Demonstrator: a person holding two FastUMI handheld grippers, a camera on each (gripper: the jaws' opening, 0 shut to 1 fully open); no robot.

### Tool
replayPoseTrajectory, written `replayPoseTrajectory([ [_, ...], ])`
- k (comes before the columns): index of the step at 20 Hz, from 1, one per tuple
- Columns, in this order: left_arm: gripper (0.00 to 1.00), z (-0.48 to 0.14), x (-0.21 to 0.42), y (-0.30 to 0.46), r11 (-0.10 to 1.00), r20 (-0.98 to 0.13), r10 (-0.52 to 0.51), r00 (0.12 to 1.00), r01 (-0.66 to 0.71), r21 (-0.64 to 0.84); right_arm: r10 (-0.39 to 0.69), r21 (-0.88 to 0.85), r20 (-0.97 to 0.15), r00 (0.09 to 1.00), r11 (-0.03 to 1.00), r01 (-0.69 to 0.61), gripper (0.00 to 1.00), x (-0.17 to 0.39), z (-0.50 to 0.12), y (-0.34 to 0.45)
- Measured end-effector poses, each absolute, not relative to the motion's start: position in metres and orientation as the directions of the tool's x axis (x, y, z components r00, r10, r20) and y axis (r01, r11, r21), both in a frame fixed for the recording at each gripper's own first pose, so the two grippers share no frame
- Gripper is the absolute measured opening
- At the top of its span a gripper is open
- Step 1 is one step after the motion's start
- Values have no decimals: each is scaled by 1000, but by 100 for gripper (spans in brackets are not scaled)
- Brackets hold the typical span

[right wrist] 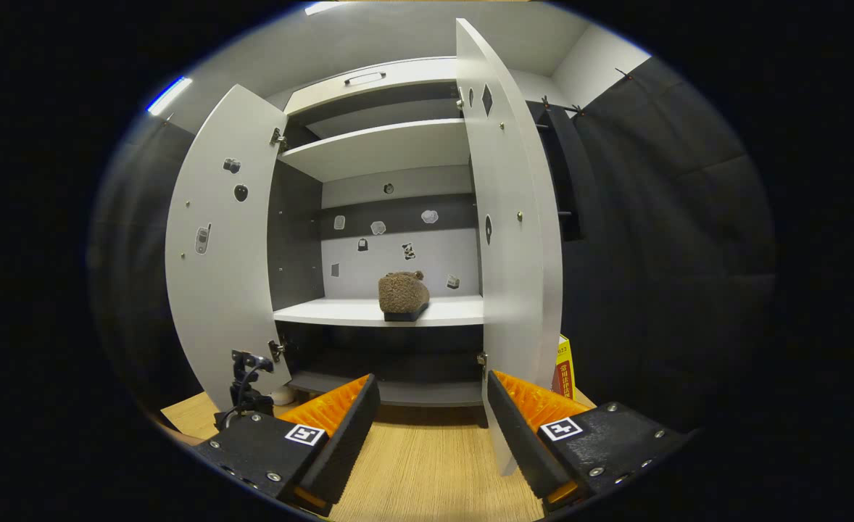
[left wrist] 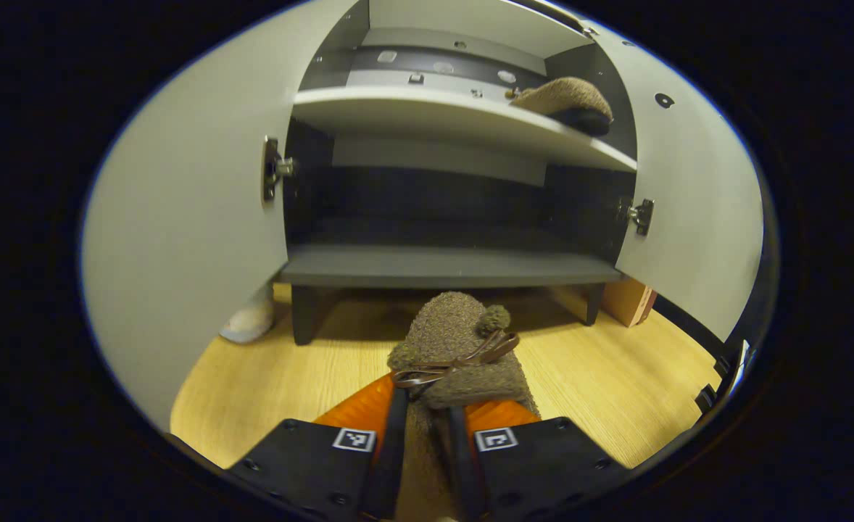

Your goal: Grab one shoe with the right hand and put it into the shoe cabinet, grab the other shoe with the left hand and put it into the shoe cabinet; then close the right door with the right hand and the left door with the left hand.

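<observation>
In the left gripper view, a fuzzy brown slipper (left wrist: 456, 355) with a ribbon bow sticks out forward between my left gripper's (left wrist: 423, 435) fingers, which are shut on it above the wooden floor, in front of the shoe cabinet (left wrist: 449, 264). The other brown slipper (left wrist: 566, 101) rests on the cabinet's middle shelf at the right. In the right gripper view that slipper (right wrist: 403, 294) sits on the white shelf (right wrist: 340, 312). My right gripper (right wrist: 430, 424) is open and holds nothing, facing the cabinet from farther back. Both cabinet doors, left (right wrist: 220, 239) and right (right wrist: 507, 217), stand wide open.
The open left door (left wrist: 180, 239) and right door (left wrist: 695, 210) flank the approach. A pale round object (left wrist: 249, 322) lies on the floor by the cabinet's left leg. A yellow and red box (right wrist: 564, 371) stands beside the cabinet at the right. Part of the other gripper (right wrist: 247, 384) shows low left.
</observation>
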State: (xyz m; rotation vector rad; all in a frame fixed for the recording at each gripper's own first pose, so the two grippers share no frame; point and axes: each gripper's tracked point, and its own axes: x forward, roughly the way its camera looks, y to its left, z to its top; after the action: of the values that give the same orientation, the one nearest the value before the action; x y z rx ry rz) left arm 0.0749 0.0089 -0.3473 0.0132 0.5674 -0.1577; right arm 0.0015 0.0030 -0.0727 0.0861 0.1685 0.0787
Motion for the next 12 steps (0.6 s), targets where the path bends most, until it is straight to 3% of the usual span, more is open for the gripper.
replayPoseTrajectory([
  [1, 27, -335, 78, 9, 989, -532, -138, 836, 148, -24, 93, 94, -160, 983, 992, -78, 92, 1, -72, 4],
  [5, 30, -243, 87, -5, 989, -411, -148, 900, 132, -66, 103, 107, -135, 985, 990, -89, 92, 2, -65, 4],
  [8, 30, -165, 97, -15, 989, -304, -144, 942, 145, -19, 103, 119, -119, 988, 989, -88, 92, 2, -61, 3],
  [12, 30, -85, 117, -25, 990, -234, -138, 962, 142, -3, 98, 145, -105, 990, 986, -82, 92, 1, -57, 0],
])
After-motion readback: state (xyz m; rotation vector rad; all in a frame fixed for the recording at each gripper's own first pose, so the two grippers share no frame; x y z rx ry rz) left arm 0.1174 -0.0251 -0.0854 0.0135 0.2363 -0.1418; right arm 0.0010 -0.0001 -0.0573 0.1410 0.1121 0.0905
